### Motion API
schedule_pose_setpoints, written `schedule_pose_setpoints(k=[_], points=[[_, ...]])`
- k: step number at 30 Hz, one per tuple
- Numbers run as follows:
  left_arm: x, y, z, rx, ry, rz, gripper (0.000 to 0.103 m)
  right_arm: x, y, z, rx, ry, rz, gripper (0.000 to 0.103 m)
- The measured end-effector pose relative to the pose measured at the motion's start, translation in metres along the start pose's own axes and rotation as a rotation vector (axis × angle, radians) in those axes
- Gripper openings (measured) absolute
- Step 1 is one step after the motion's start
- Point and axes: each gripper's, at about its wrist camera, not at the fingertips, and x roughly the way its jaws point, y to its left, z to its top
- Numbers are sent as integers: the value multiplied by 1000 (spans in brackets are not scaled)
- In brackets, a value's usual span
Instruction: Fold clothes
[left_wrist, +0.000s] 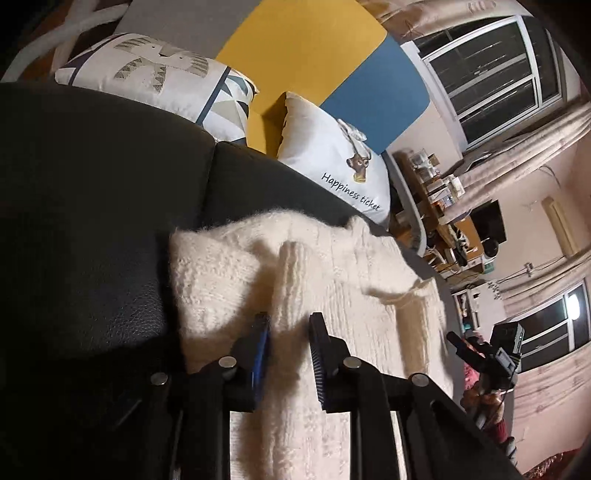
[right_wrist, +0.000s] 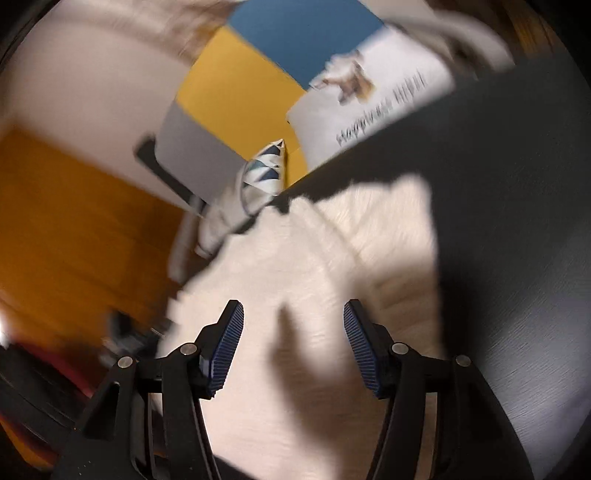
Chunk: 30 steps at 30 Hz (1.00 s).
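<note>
A cream fuzzy knit sweater (left_wrist: 332, 280) lies spread on a black leather sofa (left_wrist: 92, 206). My left gripper (left_wrist: 290, 332) is shut on a raised ribbed fold of the sweater, which runs up between its two pads. In the right wrist view, which is blurred by motion, my right gripper (right_wrist: 293, 325) hangs wide open just over the sweater (right_wrist: 314, 280), with nothing between its fingers. The right gripper (left_wrist: 461, 347) also shows at the right edge of the left wrist view, held in a hand beyond the sweater's far side.
Two cushions lean on the sofa back, a patterned one (left_wrist: 155, 74) and a white one with lettering (left_wrist: 332, 158). Behind them is a yellow and blue wall (left_wrist: 306, 48). A cluttered desk (left_wrist: 436, 206), windows and curtains lie to the right.
</note>
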Motion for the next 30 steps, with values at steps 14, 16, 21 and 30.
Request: schedule_pose_setpoints(k=[14,16,21,30], points=[[1,-6,-5,78,-45,3,7,69,12,43,-271,228,-176,34],[-6,-13,-9,90,-78,5,6,70,30,39,-348,240,-242,7],[-47,-31,-10,102,-227,-86,6,46,75,30,-471,185,-277,7],[-45,-27,29,67,-309,-45,6,24,79,64,-409,36,-275,7]])
